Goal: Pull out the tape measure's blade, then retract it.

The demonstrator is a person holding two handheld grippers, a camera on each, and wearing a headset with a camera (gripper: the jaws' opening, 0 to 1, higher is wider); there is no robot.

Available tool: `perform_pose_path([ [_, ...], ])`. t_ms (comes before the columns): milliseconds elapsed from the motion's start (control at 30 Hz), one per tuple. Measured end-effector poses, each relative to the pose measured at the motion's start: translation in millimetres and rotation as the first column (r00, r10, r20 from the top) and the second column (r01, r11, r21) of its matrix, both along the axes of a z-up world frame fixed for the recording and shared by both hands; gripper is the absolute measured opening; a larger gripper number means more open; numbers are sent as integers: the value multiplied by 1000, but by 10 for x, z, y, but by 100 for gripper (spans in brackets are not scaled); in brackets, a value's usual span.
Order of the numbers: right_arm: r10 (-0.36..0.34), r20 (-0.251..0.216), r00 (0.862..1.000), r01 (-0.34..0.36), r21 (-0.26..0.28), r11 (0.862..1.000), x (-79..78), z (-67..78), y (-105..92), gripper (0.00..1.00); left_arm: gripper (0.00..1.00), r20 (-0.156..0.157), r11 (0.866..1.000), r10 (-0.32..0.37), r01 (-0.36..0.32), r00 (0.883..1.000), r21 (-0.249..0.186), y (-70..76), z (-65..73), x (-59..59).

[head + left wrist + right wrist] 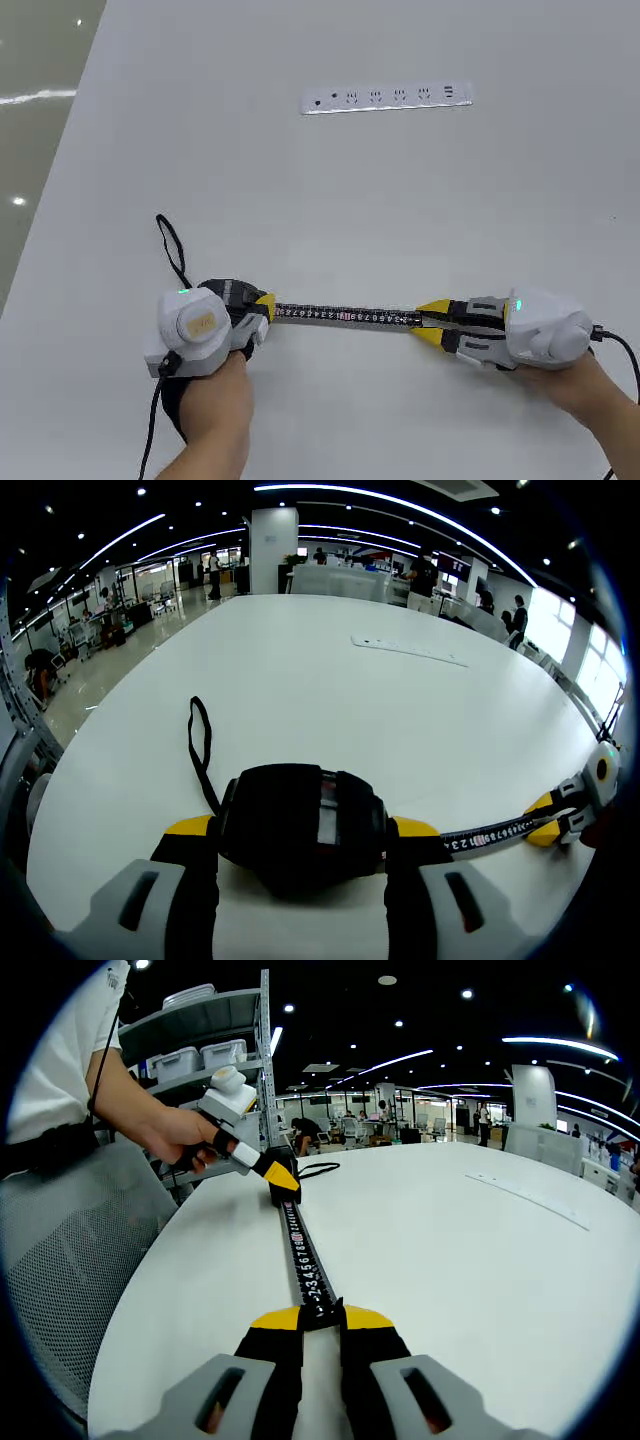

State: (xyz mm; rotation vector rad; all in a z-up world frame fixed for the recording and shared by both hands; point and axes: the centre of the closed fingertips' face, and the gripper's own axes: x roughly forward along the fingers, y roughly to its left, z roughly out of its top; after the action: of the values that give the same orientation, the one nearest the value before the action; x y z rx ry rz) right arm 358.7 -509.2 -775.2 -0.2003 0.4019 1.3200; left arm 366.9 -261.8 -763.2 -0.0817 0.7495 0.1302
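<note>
White workbench [400,180] stretches broad and bare around a tape measure drawn out between two handheld grippers. The left gripper [300,830] clamps the black case [228,290] from both sides, toward the bench's near-left. The right gripper [322,1318] is pinched on the tip of the blade [345,316], which runs straight across the surface between them. The pull-out looks done or nearly so, with the retract not yet begun. That step calls for guiding the right gripper back toward the case along the blade's own line, so the spring draws it in without a snap. Open room lies to the right and ahead. A power strip [386,97] sits well apart at the far side, the case's strap [172,245] trails beyond it, and the bench's left edge [55,150] is the nearest limit.
</note>
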Motion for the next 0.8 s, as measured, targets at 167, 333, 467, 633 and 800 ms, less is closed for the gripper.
perform_pose_path([
  [167,3,2,1000,-3,3,1000,13,-5,63,12,65,1,1000,2,-2,1000,-1,-3,1,-2],
  [333,7,4,1000,-7,5,1000,2,-8,144,12,65,-1,1000,2,-2,1000,-2,-3,3,0],
  [467,7,2,1000,-7,6,1000,6,-8,183,12,65,0,1000,3,-3,1000,-3,-1,4,-2],
  [633,8,2,1000,-8,7,1000,6,-9,229,12,65,1,1000,3,-3,1000,-3,-3,3,-1],
  [800,9,3,1000,-9,9,1000,7,-7,263,12,65,-1,1000,3,-3,1000,-5,-6,4,5],
])
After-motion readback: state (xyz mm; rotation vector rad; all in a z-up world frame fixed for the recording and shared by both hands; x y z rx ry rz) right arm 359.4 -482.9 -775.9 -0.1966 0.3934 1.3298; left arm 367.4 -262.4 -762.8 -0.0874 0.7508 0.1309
